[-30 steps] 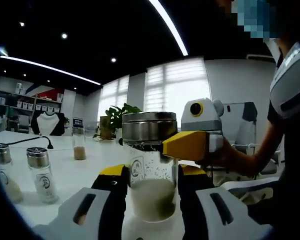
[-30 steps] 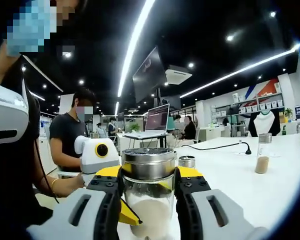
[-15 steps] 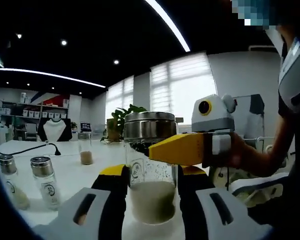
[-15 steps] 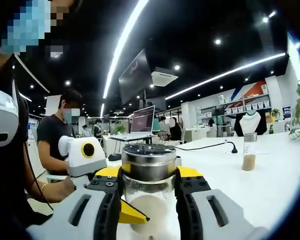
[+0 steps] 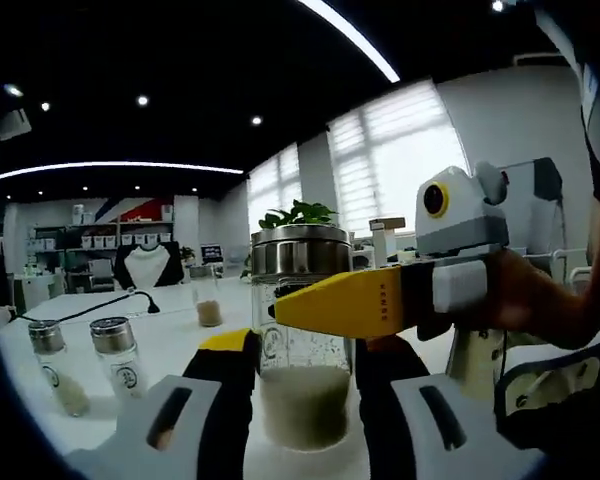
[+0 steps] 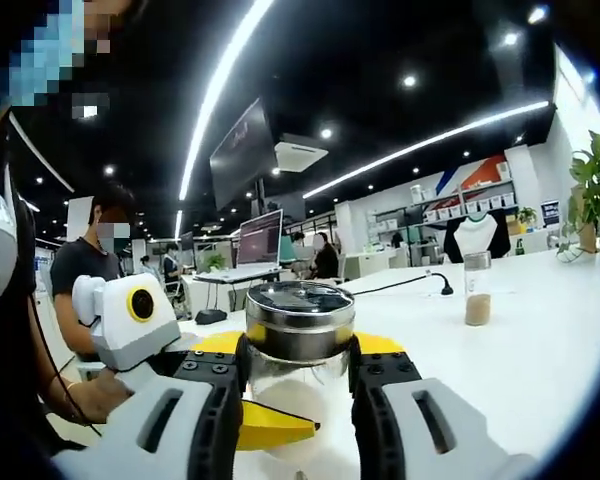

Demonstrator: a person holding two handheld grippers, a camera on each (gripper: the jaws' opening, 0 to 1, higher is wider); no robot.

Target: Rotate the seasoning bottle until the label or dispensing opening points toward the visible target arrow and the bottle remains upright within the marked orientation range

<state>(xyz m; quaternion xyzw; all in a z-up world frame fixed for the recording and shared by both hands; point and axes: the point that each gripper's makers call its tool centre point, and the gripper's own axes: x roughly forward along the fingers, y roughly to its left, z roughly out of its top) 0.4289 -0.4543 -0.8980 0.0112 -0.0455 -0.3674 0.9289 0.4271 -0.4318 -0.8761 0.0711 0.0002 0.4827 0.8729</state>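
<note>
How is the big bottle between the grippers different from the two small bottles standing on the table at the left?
In the left gripper view, the big bottle is wider and taller than the two small bottles. The big bottle sits between the jaws of the left gripper, with the right gripper at it; the small bottles stand free. Its powder looks white, theirs beige. All have clear bodies, metal caps and stand upright.

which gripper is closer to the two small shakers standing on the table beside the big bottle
Left. The left gripper is clamped low on the seasoning bottle, with the two small shakers just off to its side. The right gripper grips the bottle's top.
</note>
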